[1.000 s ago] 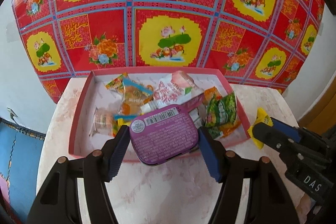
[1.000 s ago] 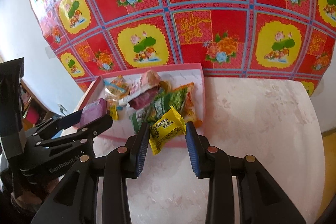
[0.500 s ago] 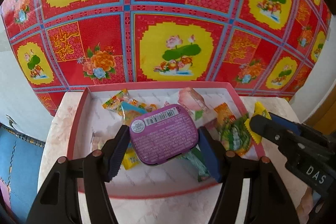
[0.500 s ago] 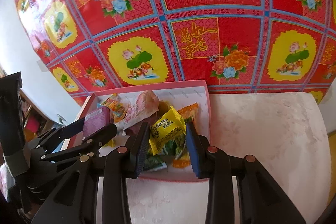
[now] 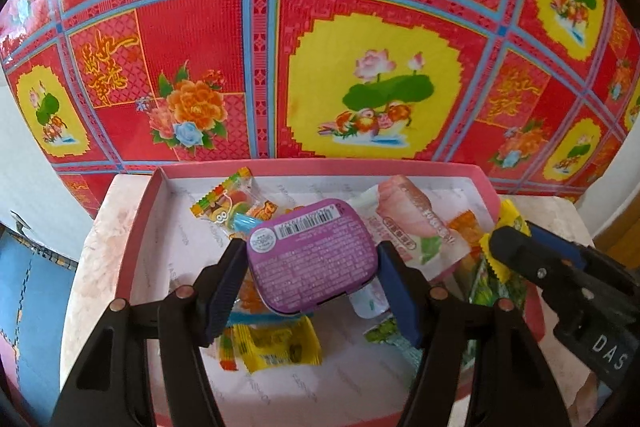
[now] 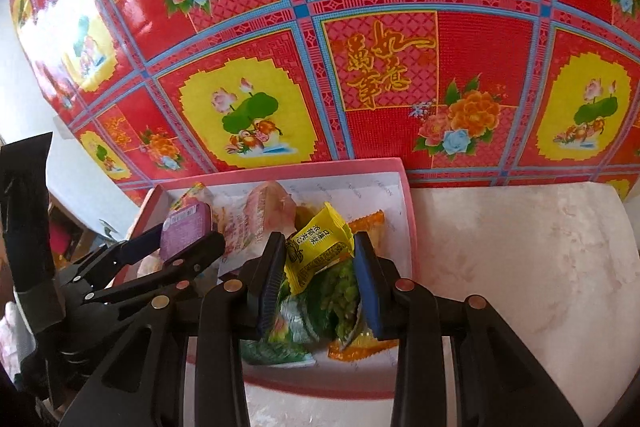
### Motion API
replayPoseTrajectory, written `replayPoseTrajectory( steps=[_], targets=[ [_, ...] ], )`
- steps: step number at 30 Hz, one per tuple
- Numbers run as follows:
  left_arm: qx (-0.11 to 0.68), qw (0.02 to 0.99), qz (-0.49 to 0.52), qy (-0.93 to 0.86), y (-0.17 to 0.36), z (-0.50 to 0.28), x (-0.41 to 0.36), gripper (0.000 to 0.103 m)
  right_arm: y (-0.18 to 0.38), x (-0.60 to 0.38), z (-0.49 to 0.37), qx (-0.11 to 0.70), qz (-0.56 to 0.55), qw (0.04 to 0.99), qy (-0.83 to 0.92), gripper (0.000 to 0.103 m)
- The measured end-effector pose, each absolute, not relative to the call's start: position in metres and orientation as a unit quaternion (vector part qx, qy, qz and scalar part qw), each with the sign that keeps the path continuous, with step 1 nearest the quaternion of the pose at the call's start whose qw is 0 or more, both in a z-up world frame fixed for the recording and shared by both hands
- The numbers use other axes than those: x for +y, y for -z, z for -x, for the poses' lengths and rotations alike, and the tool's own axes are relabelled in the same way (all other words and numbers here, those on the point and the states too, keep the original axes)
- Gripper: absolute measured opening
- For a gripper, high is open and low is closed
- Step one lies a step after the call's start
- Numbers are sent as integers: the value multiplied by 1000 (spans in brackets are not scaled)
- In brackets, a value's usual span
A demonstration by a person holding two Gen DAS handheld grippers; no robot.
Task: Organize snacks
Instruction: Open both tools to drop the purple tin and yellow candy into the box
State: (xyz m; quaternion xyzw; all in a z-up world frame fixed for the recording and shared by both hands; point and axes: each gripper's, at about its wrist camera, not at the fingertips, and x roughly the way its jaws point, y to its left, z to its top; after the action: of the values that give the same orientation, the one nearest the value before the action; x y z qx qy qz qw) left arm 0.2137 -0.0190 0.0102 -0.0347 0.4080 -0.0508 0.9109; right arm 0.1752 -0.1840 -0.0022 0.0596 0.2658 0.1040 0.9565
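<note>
Over the pink tray (image 5: 132,259), jaws clamp a purple tin (image 5: 310,255) and yellow packet (image 6: 316,247), hiding snacks beneath.

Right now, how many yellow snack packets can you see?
2. One is pinched in the right claw, the yellow packet, above the pink tray. The second yellow packet lies in the tray beneath the left claw. Others may be buried.

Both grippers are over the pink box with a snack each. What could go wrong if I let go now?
1. The purple tin in the left gripper hangs above loose packets; dropped, it may land tilted on them.
2. The yellow packet in the right gripper sits near the pink box wall; it might slide out.
3. The grippers are close and could collide.
</note>
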Motion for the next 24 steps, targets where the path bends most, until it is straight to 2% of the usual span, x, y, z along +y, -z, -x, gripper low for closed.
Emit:
replayPoseTrajectory(
  steps=[13, 16, 18, 24],
  targets=[
    [413, 909, 42, 41, 0, -221, -17, 69, 9, -176, -191, 271, -63, 954, -112, 36],
    [416, 907, 40, 40, 0, -219, -16, 70, 6, -176, -187, 266, -66, 955, -115, 42],
    [414, 909, 41, 43, -2, -217, -15, 74, 2, -175, -183, 259, -63, 957, -116, 50],
    [402, 914, 38, 42, -14, -204, -16, 85, -5, -175, -171, 249, -59, 959, -123, 52]
  ],
)
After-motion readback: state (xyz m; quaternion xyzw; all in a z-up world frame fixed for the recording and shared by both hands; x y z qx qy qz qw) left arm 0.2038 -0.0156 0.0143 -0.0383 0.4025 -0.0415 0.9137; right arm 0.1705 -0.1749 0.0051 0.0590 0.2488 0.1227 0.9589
